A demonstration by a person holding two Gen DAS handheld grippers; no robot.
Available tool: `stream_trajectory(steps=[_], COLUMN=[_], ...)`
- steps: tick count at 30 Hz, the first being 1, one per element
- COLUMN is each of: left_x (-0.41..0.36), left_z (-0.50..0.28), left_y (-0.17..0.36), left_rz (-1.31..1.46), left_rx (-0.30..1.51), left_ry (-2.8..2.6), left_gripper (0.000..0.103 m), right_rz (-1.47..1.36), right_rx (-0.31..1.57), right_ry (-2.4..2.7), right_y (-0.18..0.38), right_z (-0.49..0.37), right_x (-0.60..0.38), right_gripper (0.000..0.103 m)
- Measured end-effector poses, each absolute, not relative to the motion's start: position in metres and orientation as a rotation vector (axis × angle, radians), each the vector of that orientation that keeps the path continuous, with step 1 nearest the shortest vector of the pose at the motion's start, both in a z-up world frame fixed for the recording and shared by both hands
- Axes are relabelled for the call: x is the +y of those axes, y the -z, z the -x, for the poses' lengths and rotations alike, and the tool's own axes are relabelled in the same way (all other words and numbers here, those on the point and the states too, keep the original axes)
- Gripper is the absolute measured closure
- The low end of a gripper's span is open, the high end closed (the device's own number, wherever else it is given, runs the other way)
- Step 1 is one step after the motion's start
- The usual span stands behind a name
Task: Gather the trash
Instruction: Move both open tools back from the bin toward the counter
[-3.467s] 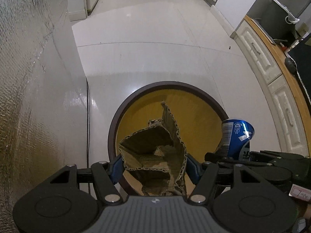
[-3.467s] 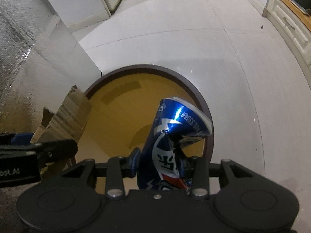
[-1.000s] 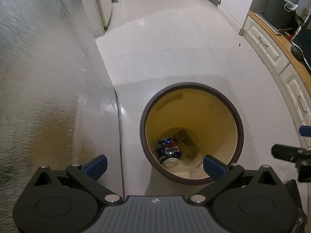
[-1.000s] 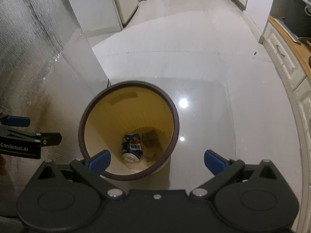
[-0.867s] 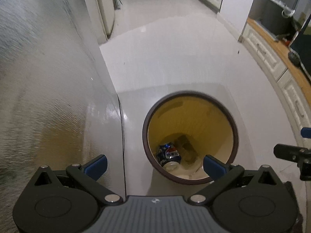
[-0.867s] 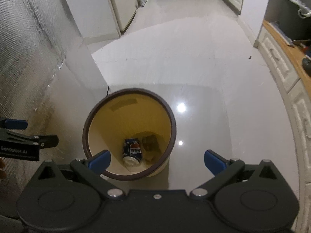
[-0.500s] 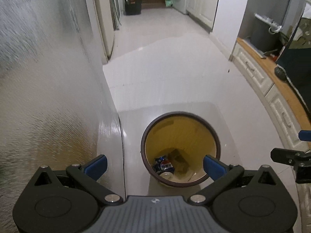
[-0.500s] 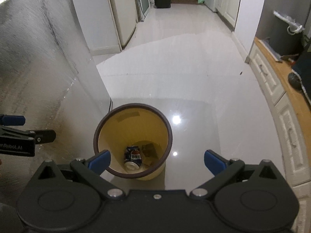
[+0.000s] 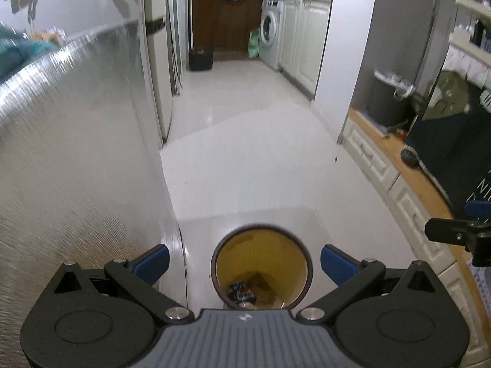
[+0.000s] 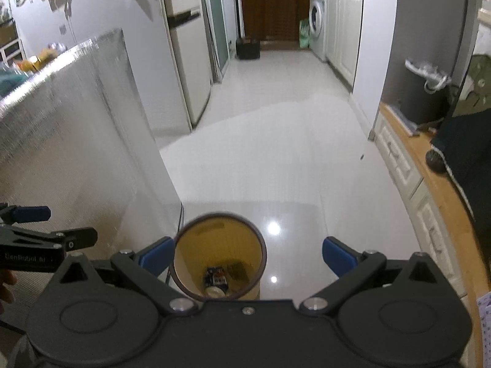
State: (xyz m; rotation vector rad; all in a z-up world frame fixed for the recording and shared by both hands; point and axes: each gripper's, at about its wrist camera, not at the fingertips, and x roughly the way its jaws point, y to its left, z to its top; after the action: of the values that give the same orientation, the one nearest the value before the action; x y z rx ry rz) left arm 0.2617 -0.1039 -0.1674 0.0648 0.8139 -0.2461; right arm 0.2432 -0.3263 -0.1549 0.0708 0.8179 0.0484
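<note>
A round bin (image 9: 288,254) with a dark rim and yellow inside stands on the white floor below both grippers; it shows too in the right wrist view (image 10: 196,245). At its bottom lie a crushed blue can (image 9: 242,290) (image 10: 215,277) and a brown cardboard piece (image 9: 259,280) (image 10: 235,268). My left gripper (image 9: 244,262) is open and empty, high above the bin. My right gripper (image 10: 248,256) is open and empty as well. Each gripper appears at the edge of the other's view.
A foil-covered panel (image 9: 76,153) rises close on the left. White drawers under a wooden counter (image 10: 429,184) run along the right. Down the hallway stand a fridge (image 10: 187,61), a washing machine (image 10: 316,21) and a dark box (image 10: 248,48).
Both grippers let go of the cardboard and the can, which now lie in the bin. Both have since risen and tilted up, so the bin looks smaller and the hallway shows.
</note>
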Motion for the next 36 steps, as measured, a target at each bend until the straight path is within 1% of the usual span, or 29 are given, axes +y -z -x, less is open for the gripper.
stream_trajectory(steps=[11,18,28,36], left_x=[-0.092,-0.070,-0.011,0.054], left_z=[-0.219,-0.196,-0.191,-0.207], left_y=[0.083,0.037,-0.008,-0.022], left_rz=[-0.049,-0.034,-0.034,-0.035], left_rx=[0.626,0.518,0.412,0.413], left_ry=[0.257,0.236,0.128,-0.002], left_gripper=[0.000,0.000,0.000,0.000], right_rz=[-0.082,-0.098,-0.097,-0.082], right_rx=[0.653,0.542,0.441,0.406], right_ry=[-0.051,-0.065,-0.150,-0.230], right_y=[0.089,0.052,0.018,0.011], right_z=[-0.206,-0.195,-0.212,-0.243], right_x=[-0.325,-0.315,-0.270,-0.209], right_gripper=[0.000,0.000,0.000,0.000])
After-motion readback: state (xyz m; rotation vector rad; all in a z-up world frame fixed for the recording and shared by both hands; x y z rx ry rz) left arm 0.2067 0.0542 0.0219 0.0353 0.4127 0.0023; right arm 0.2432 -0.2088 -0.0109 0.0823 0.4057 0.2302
